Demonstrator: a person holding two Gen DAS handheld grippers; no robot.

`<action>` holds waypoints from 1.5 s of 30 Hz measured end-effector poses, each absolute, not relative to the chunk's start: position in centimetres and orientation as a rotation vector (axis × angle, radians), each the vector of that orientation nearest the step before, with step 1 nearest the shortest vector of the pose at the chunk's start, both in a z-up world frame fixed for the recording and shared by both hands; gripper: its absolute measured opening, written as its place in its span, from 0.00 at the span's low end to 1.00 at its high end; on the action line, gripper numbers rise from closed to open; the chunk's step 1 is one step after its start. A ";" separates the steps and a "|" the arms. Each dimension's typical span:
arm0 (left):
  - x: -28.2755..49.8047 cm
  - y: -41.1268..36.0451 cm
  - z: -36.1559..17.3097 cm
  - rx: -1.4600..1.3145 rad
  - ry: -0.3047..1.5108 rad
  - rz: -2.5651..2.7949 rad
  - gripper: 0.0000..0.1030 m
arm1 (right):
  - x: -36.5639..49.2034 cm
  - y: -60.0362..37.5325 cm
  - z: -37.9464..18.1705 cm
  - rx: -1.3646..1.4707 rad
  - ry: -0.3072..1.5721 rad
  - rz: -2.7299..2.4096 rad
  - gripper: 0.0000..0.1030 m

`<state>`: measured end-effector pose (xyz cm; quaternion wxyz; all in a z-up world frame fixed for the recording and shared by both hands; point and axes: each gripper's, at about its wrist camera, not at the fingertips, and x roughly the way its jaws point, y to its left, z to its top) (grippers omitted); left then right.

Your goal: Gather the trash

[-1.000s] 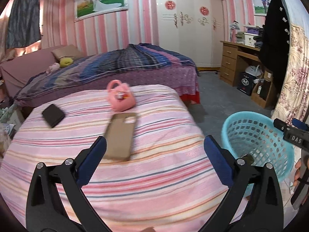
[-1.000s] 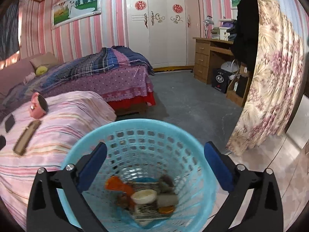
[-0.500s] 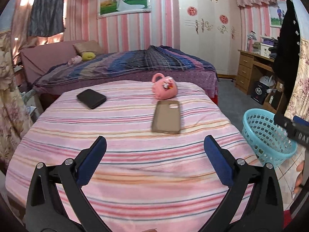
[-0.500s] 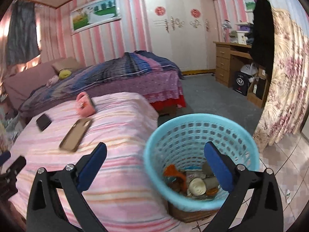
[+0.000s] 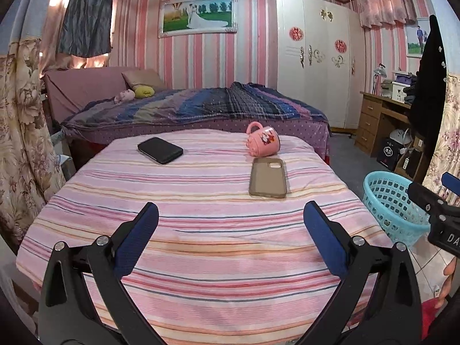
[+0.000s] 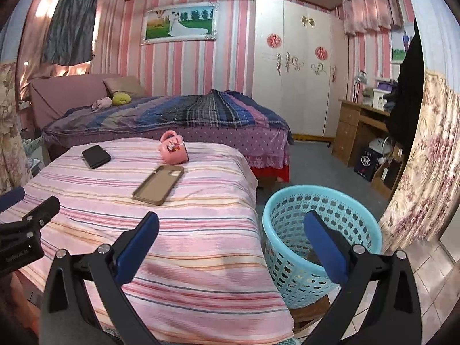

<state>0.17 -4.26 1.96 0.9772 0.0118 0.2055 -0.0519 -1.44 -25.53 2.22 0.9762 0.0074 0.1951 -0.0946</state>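
A light blue plastic basket (image 6: 319, 230) stands on the floor right of the striped table (image 6: 172, 230); its inside is mostly hidden now. In the left wrist view the basket (image 5: 391, 204) is at the far right. My left gripper (image 5: 230, 230) is open and empty over the near part of the striped table (image 5: 201, 244). My right gripper (image 6: 230, 238) is open and empty, between the table's right edge and the basket. On the cloth lie a pink mug (image 5: 263, 143) on its side, a brown phone case (image 5: 268, 177) and a black phone (image 5: 160, 150).
Behind the table is a bed with a plaid blanket (image 5: 201, 106). A white wardrobe (image 5: 316, 57) and a wooden desk (image 5: 379, 118) stand at the right. Floral curtains (image 6: 425, 158) hang close on the right, and another curtain (image 5: 20, 143) on the left. Grey floor (image 6: 310, 166) lies beyond the basket.
Both grippers have pulled back and up from the table and basket. The right one, earlier directly over the basket's trash, now sees table and basket from farther off.
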 end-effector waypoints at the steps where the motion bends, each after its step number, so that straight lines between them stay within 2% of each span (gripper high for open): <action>1: 0.0 -4.2 2.0 0.027 0.407 -0.102 0.95 | -1.6 -25.5 2.2 0.018 0.389 -0.189 0.95; 45: 0.2 -2.5 1.6 -0.005 0.366 -0.105 0.95 | -1.8 -23.3 2.5 -0.041 0.361 -0.222 0.95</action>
